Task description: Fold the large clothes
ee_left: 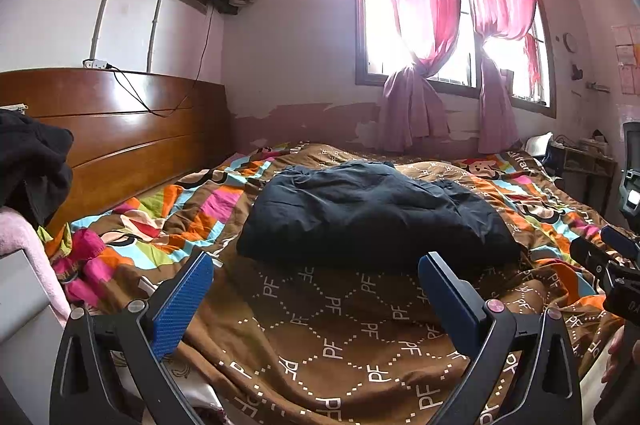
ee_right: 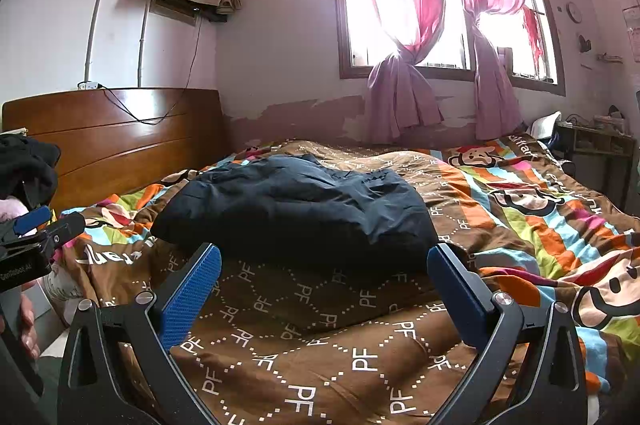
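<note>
A dark navy garment [ee_left: 372,213] is seen lying in a puffy, compact bundle on the bed [ee_left: 360,337], on top of the brown patterned quilt, roughly at the middle of the mattress. In the left wrist view it sits at twelve o'clock from the left gripper [ee_left: 316,285]; in the right wrist view it [ee_right: 296,209] lies between eleven and twelve o'clock from the right gripper [ee_right: 324,277].

Both grippers are held wide apart at the fingers, with nothing between them, and both are kept short of the garment's near edge. No cloth is touched by either.

Whether the bundle is already folded or only heaped cannot be told; the rounded top and loose creases suggest that more tidying is probably needed.

For the step in hand, the near edge should be approached low, close to the quilt, so that only garment cloth is caught and the quilt beneath is left alone. Two points on the near hem, at about ten and two o'clock of the bundle, would best be taken together, so that the layers are lifted evenly. A padded garment is likely to spring back, so a firm pinch through all layers is advised.

A black heap [ee_left: 32,165] at nine o'clock, by the headboard [ee_left: 132,129], is left aside.
</note>
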`<move>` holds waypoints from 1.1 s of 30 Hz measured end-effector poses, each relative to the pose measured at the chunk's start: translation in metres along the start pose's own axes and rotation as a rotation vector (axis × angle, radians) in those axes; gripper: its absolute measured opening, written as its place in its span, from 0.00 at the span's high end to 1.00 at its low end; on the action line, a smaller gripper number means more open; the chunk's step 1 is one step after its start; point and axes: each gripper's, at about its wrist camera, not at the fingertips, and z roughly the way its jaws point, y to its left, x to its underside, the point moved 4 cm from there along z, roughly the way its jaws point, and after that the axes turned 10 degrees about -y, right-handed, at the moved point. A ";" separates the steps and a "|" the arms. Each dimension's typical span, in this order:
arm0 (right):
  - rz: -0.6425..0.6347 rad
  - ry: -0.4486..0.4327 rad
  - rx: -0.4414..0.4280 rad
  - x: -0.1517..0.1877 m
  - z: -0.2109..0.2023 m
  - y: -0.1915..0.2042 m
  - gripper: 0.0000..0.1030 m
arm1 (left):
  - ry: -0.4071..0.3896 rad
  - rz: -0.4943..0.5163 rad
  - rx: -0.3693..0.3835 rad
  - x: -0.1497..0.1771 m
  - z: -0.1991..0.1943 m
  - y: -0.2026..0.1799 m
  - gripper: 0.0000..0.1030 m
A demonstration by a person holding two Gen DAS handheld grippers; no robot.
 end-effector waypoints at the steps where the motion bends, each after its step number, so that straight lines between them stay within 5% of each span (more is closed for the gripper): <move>1: 0.001 0.001 0.000 0.000 0.000 0.000 0.01 | -0.001 0.000 0.000 0.000 0.000 0.000 0.00; 33: 0.000 0.004 -0.002 0.002 0.000 0.000 0.01 | 0.020 -0.005 -0.004 0.003 0.003 0.009 0.00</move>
